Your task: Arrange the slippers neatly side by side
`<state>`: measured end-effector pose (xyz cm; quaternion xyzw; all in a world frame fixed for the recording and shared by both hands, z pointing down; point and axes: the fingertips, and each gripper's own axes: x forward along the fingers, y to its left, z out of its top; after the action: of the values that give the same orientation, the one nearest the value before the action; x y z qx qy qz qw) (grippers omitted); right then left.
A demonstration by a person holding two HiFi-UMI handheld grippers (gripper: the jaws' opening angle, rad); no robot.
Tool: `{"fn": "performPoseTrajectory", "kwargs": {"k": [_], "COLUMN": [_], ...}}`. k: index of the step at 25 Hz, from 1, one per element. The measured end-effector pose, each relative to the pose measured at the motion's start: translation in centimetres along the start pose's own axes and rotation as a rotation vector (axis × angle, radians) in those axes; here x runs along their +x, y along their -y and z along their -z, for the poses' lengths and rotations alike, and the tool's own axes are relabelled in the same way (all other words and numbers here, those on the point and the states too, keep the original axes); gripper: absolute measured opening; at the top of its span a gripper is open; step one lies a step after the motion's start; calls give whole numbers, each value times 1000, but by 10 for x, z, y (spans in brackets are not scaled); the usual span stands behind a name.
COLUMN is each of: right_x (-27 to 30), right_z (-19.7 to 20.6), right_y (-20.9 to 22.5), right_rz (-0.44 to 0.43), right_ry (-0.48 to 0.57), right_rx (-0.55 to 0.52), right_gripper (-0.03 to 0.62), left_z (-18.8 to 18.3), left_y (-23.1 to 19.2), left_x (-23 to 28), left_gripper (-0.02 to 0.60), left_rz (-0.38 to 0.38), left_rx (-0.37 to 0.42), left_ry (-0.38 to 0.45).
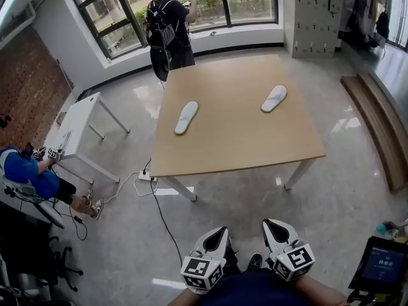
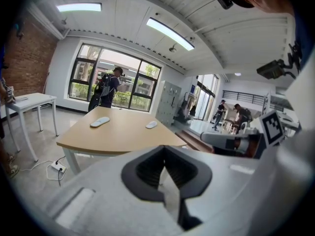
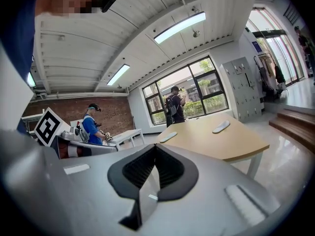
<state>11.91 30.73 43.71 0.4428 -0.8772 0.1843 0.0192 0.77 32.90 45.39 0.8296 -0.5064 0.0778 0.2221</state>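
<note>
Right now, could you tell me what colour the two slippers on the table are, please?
Both slippers are plain white, clearest in the head view.

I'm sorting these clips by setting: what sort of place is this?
Probably an office-style lab or workroom, not a home: grey lockers against the wall, big windows, and a plain wooden table holding only two white slippers.
</note>
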Motion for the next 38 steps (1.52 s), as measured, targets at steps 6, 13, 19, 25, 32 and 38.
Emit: {"fn": "performPoseTrajectory", "kwargs": {"k": [6,13,19,25,32,38], "right_x": [48,109,160,189,221,251], "right_z": [-11,-23,-35,-35,-39,-66], "right_y": [26,30,20,27,50,85], "right_rz": [83,122,151,123,56,-9], "right_ry": [6,-16,-38,-74,-83,-61], "right_rx": [-8,-26,-40,-54,-25,-22], "right_gripper": [11,11,11,11,11,11], "left_z": [-22,-54,-67,-81,-96,-120], "left_y": [-36,-89,-138,-163,-171,-174], "left_x": [46,82,98,120,147,183], "left_gripper": [5,5,5,5,5,5], "left_rz": [67,116,131,120,66,-9], "left_rx": [12,1,-29,-59,-48,-30], "left_ry": [2,0,9,3,-2,18]}}
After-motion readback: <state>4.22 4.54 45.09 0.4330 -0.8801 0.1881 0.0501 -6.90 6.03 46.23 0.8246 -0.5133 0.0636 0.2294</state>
